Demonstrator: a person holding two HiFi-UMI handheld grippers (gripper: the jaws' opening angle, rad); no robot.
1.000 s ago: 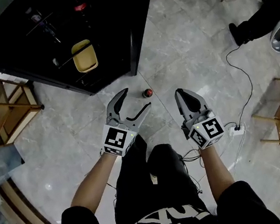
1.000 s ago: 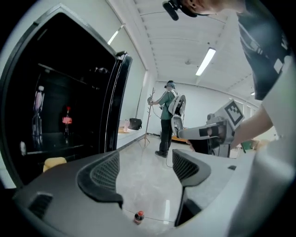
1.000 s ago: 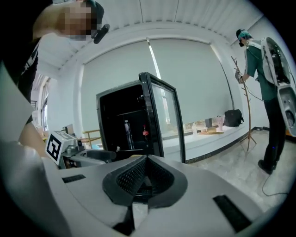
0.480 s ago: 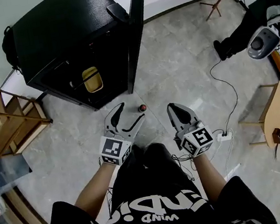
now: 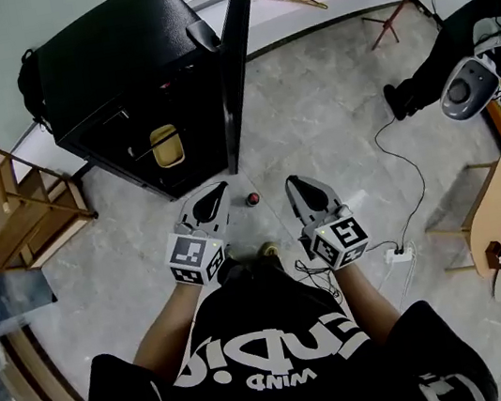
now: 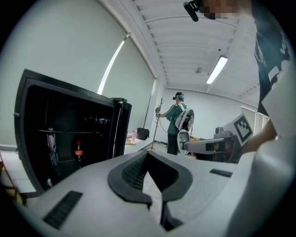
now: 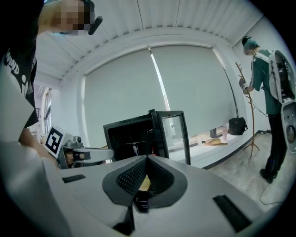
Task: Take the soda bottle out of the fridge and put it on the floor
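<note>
The soda bottle (image 5: 252, 199) stands on the floor tiles, seen from above as a red cap on a dark body. It lies between and just ahead of my two grippers, touching neither. My left gripper (image 5: 215, 192) is closing to shut with nothing between its jaws (image 6: 147, 154). My right gripper (image 5: 293, 184) is shut and empty (image 7: 147, 159). The black fridge (image 5: 114, 65) stands open ahead on the left, its door (image 5: 233, 64) swung out. Another red-labelled bottle (image 6: 78, 152) stands on a shelf inside it.
A yellow container (image 5: 165, 145) sits in the fridge. A wooden rack (image 5: 13, 201) stands left of it. A person (image 5: 475, 5) stands at the far right, with a cable and power strip (image 5: 397, 254) and a wooden chair (image 5: 492, 221) on the floor.
My left gripper's jaws went from wide open to shut. Both grippers drew back from the bottle, which stays upright on the floor.
</note>
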